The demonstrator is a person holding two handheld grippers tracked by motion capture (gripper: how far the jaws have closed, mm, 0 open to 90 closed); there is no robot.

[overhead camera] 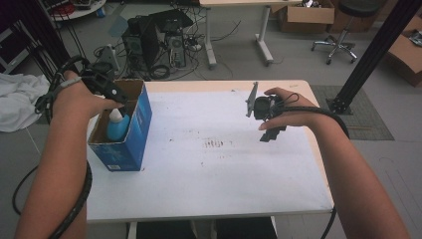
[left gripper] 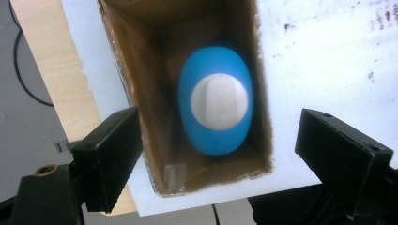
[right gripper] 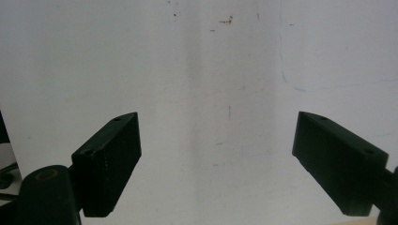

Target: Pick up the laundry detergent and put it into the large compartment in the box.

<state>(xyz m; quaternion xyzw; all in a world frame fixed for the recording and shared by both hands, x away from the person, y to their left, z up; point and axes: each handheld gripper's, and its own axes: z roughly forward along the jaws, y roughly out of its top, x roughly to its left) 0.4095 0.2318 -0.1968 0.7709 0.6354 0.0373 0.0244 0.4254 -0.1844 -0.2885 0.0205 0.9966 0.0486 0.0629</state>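
A blue bottle with a white cap (overhead camera: 118,124) stands upright inside an open blue cardboard box (overhead camera: 130,149) at the left edge of the white table (overhead camera: 224,174). My left gripper (overhead camera: 118,95) hangs just above the box, pointing down. In the left gripper view its jaws stand open on either side of the bottle (left gripper: 216,112) and clear of it, outside the brown walls of the box (left gripper: 141,93), with the left gripper (left gripper: 218,129) holding nothing. My right gripper (overhead camera: 271,132) hovers over the table's right half. It is open and empty (right gripper: 218,140) above bare tabletop.
The tabletop (right gripper: 211,70) has faint marks near its middle. Behind the table, computer towers (overhead camera: 154,37) and cables lie on the floor. A black post (overhead camera: 370,50) rises at the right, a chair (overhead camera: 343,30) and cardboard boxes stand beyond, and a white cloth (overhead camera: 17,99) lies at the far left.
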